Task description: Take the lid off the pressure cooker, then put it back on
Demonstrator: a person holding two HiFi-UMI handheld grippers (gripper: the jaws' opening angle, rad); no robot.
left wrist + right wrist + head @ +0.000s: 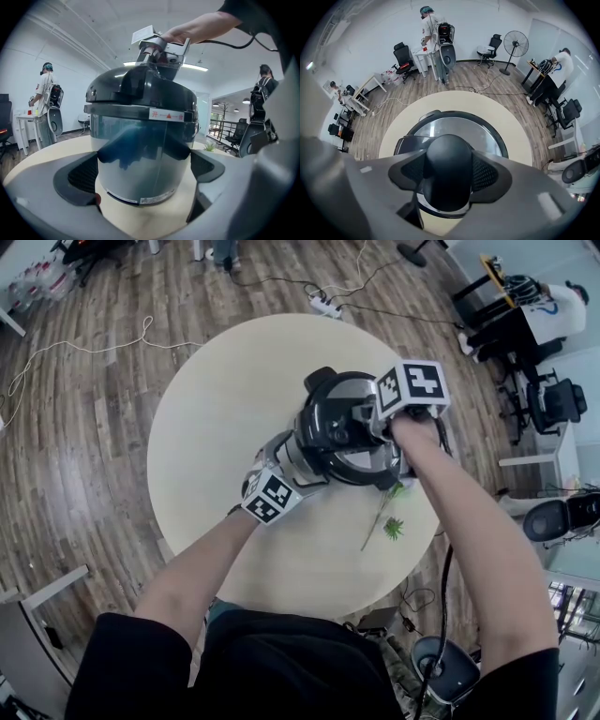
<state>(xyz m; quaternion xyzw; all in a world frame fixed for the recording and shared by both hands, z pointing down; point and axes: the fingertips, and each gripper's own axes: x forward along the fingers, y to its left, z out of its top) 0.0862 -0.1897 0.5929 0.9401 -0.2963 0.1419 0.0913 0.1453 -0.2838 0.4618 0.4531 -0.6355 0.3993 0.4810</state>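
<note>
Left gripper [144, 171] clamps the body of the pressure cooker [140, 136]; right gripper [449, 174] pinches the knob [449, 159], which hides the centre of the lid [461, 125] beyond its jaws; in the head view the hand covers that grip.

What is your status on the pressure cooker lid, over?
Left gripper jaws clamp cooker body. Right gripper jaws clamp lid knob; lid seated. Green sprig beside cooker, not blocking.

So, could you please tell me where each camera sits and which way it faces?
Head view: on the head, steeply down at the table and pressure cooker; both forearms, left gripper and right gripper show.
Left gripper view: on that gripper, side-on to the cooker, jaws against its body.
Right gripper view: on that gripper, looking down, jaws shut on the lid knob.
All three share the cooker.
</note>
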